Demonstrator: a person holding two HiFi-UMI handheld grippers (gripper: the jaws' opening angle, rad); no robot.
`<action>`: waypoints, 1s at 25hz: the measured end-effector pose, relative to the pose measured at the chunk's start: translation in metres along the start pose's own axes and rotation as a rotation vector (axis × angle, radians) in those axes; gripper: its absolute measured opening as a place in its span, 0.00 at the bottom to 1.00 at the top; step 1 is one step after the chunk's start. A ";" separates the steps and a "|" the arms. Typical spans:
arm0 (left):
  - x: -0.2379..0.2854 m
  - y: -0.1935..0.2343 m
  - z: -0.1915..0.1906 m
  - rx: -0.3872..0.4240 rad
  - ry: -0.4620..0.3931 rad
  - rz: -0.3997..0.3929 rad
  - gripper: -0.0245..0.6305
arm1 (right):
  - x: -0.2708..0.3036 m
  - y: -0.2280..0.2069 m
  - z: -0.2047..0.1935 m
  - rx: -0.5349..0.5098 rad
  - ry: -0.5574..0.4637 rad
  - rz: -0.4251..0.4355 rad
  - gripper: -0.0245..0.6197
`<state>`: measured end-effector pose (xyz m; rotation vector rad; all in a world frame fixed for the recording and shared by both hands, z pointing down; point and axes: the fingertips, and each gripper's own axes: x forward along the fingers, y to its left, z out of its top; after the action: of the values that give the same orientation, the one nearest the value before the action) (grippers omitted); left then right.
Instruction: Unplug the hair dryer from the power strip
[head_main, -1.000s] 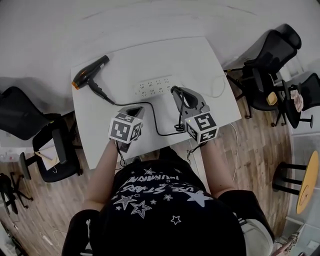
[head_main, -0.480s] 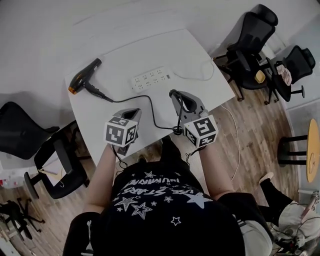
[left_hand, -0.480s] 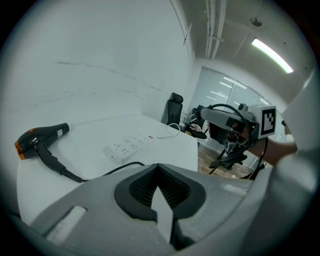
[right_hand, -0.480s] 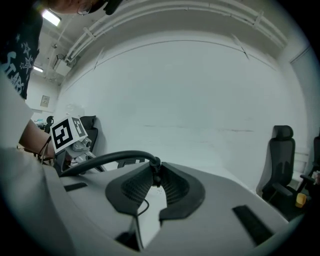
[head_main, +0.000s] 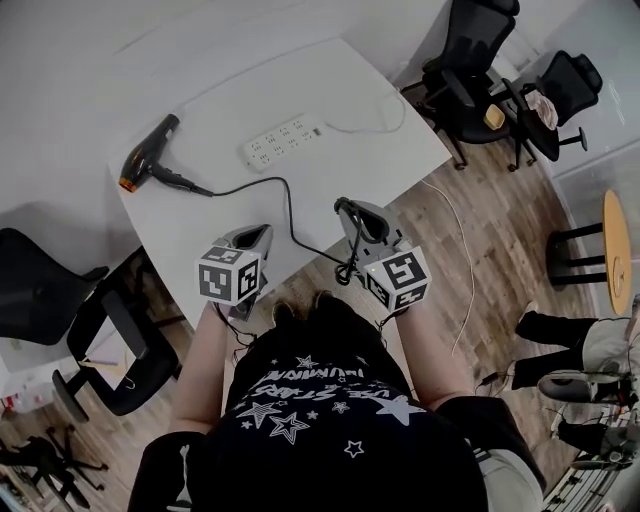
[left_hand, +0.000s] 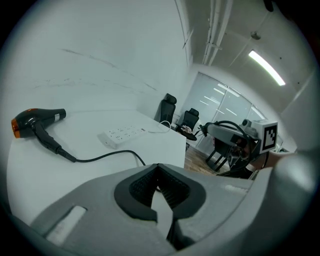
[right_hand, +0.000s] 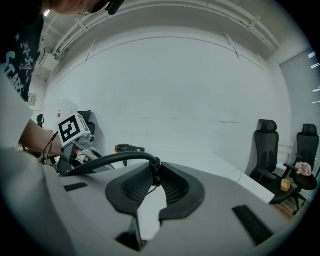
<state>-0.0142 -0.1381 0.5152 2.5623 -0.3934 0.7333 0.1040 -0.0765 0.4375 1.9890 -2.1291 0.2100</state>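
A black hair dryer (head_main: 147, 160) with an orange nozzle lies at the far left of the white table (head_main: 200, 230). The white power strip (head_main: 284, 142) lies mid-table with all its sockets bare. The dryer's black cord (head_main: 270, 186) runs off the table's front edge to my right gripper (head_main: 345, 207), which is shut on its plug end (right_hand: 155, 163). My left gripper (head_main: 262, 233) hangs over the front edge, jaws shut with nothing between them. In the left gripper view the dryer (left_hand: 35, 120), strip (left_hand: 122, 136) and right gripper (left_hand: 222, 131) show.
The strip's white cable (head_main: 376, 124) drops off the table's right side to the wooden floor. Black office chairs (head_main: 470, 50) stand at the right, another chair (head_main: 45, 285) at the left. A round yellow table (head_main: 621, 250) is at the far right.
Both grippers have drawn back from the table toward the person, who has stepped away. The right gripper carried the cord's plug end past the front edge. The dryer and strip stayed put.
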 end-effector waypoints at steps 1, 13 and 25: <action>-0.002 0.000 -0.001 -0.008 -0.005 0.000 0.05 | -0.003 0.001 0.001 -0.005 -0.001 0.000 0.13; -0.022 -0.030 -0.003 -0.042 -0.076 0.035 0.05 | -0.061 0.013 -0.024 0.057 -0.011 -0.026 0.13; -0.077 -0.103 -0.058 -0.074 -0.103 0.050 0.05 | -0.130 0.049 -0.039 0.062 -0.032 -0.012 0.13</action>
<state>-0.0627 -0.0101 0.4824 2.5353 -0.5096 0.5943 0.0654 0.0620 0.4438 2.0523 -2.1541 0.2469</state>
